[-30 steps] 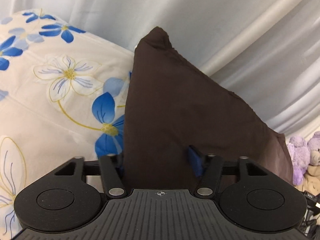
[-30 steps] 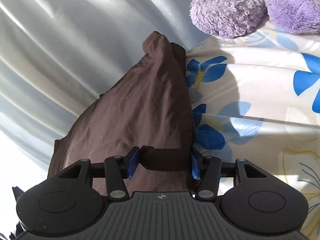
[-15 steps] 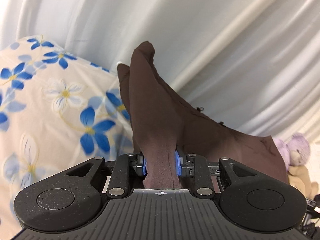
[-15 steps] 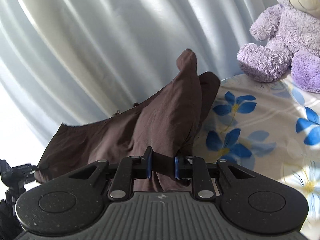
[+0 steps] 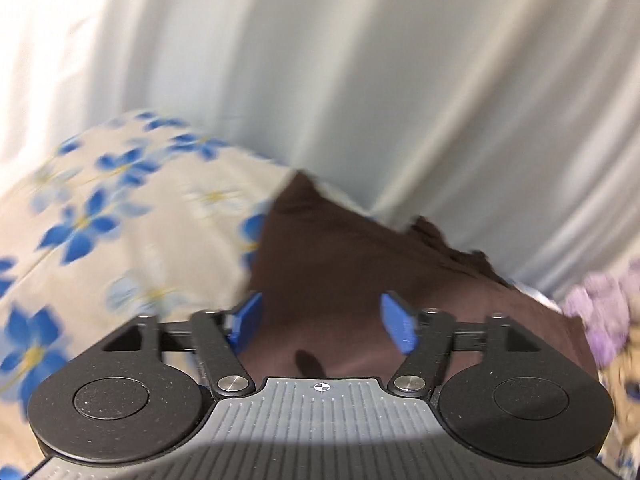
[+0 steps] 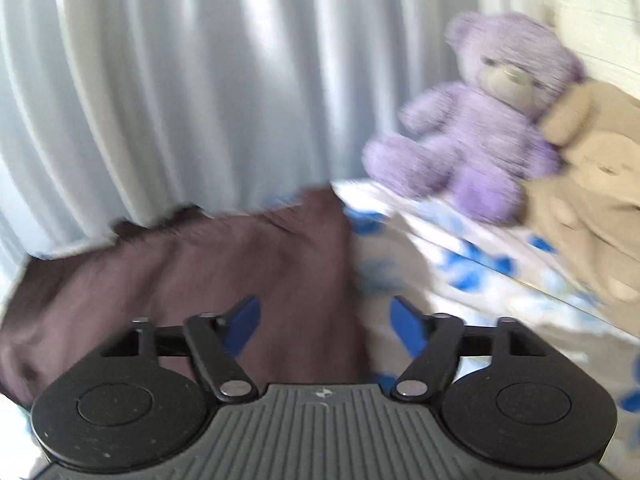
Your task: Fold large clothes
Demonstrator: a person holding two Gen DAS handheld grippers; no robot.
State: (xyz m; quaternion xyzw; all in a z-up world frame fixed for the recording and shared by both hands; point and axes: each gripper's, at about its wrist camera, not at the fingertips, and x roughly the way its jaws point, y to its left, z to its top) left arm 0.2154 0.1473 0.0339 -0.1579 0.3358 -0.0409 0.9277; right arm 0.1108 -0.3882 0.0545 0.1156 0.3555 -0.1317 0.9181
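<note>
A dark brown garment (image 5: 340,264) lies on the flowered bedsheet (image 5: 120,240), its far edge against the pale curtain. My left gripper (image 5: 322,322) is open and empty, its blue pads apart just above the cloth's near left part. In the right wrist view the same garment (image 6: 224,272) spreads to the left. My right gripper (image 6: 324,324) is open and empty over the garment's right edge, where it meets the sheet (image 6: 480,280). Both views are blurred by motion.
A purple teddy bear (image 6: 480,128) and a beige plush toy (image 6: 592,184) sit at the back right of the bed. The purple toy also shows at the right edge of the left wrist view (image 5: 600,312). A pale curtain (image 6: 180,80) hangs behind the bed.
Both grippers held bunched brown cloth half a second ago; both have now opened and let it go. The garment has dropped flat onto the sheet, and both grippers have pulled back.
</note>
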